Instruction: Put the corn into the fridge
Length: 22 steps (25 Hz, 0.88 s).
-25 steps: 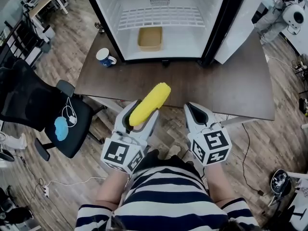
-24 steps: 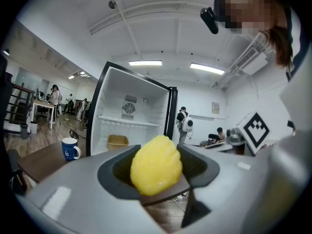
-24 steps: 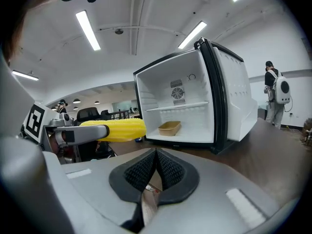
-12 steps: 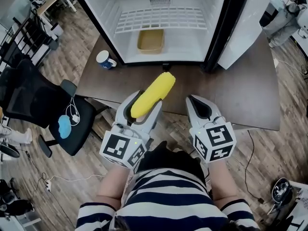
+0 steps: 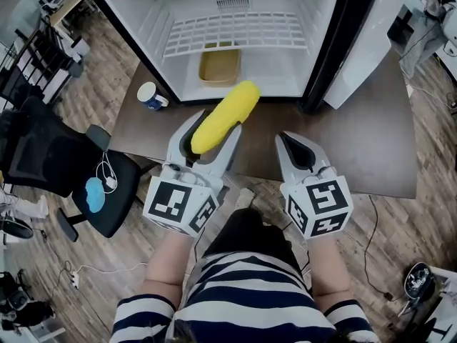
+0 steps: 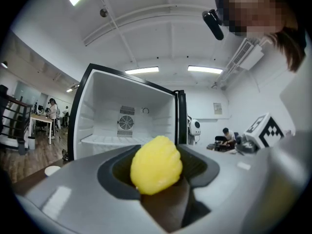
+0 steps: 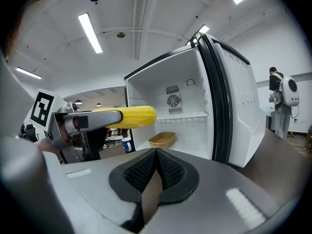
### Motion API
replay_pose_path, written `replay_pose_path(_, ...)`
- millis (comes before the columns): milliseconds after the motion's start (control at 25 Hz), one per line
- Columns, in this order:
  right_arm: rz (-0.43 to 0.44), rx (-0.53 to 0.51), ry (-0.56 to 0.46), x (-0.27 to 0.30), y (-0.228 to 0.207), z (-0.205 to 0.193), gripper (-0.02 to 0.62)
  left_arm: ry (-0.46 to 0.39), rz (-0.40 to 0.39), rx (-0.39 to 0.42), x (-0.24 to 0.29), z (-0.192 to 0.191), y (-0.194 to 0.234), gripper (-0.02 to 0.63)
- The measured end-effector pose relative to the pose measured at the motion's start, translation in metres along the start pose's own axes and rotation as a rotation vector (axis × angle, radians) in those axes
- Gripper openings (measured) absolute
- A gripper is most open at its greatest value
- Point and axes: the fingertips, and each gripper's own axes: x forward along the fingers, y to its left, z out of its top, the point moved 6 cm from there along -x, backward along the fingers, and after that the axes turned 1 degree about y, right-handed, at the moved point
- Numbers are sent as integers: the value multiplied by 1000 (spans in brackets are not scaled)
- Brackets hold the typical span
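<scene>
A yellow corn cob is clamped in my left gripper, its tip pointing up and right toward the open fridge. In the left gripper view the corn fills the gap between the jaws, with the fridge interior straight ahead. My right gripper is shut with nothing in it, held level beside the left one over the table's near edge. From the right gripper view the corn shows at left in front of the fridge.
A tan tray lies on the fridge floor under a white wire shelf. The fridge door hangs open at right. A blue-and-white mug stands on the dark table. A black office chair is at left.
Both grippers have moved forward toward the fridge, the corn's tip now reaching the fridge's front edge. The right gripper stayed shut alongside.
</scene>
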Motion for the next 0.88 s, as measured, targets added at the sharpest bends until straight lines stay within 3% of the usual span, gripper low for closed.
replay_pose_path(360,-14,20,-4,47,-16,18,-9,-18,2,70,61,17,27,0)
replay_pose_path(880,-36,40,4,100,-41,28,-9,-4,35,112,128,29,61,0)
